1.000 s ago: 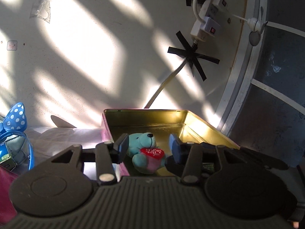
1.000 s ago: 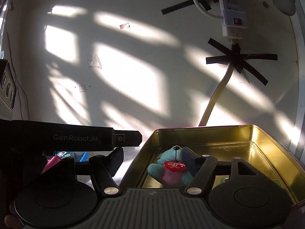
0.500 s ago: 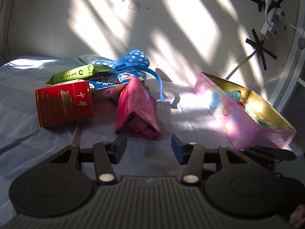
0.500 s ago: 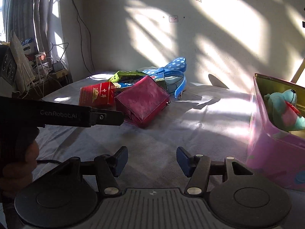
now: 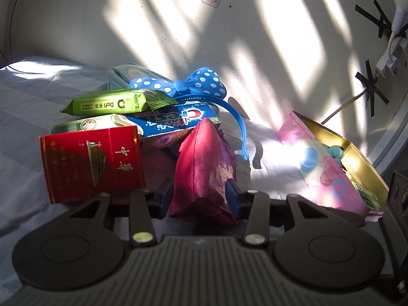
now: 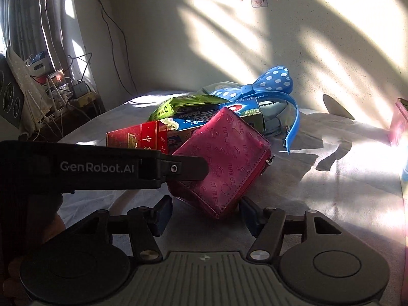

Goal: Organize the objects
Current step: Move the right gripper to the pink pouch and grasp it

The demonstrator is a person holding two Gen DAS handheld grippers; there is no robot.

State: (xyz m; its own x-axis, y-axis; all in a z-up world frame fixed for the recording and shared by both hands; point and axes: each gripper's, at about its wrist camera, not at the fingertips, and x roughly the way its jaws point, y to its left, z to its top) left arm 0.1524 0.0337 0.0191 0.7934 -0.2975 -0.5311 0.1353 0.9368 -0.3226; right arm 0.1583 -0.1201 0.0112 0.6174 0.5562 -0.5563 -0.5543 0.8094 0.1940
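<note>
A magenta wallet (image 5: pixel 204 170) lies at the front of a pile on the grey bedsheet; it also shows in the right wrist view (image 6: pixel 224 160). My left gripper (image 5: pixel 197 199) is open with its fingers on either side of the wallet's near end. My right gripper (image 6: pixel 206 211) is open just in front of the wallet. The pile holds a red box (image 5: pixel 91 163), a blue toothpaste box (image 5: pixel 176 119), a green wipes pack (image 5: pixel 117 103) and a blue polka-dot bow headband (image 5: pixel 183 84). A pink tin (image 5: pixel 329 168) with a teal plush bear (image 5: pixel 334 150) inside stands at the right.
The wall (image 5: pixel 178 25) rises right behind the pile. A power strip and taped cable (image 5: pixel 382 61) hang on the wall at the right. In the right wrist view the left gripper's black body (image 6: pixel 102 168) crosses the left side, and cluttered cables (image 6: pixel 63 89) lie beyond the bed's left edge.
Both grippers left the tin and the bear, swung left to the pile, and have closed in on the magenta wallet. Both stay open.
</note>
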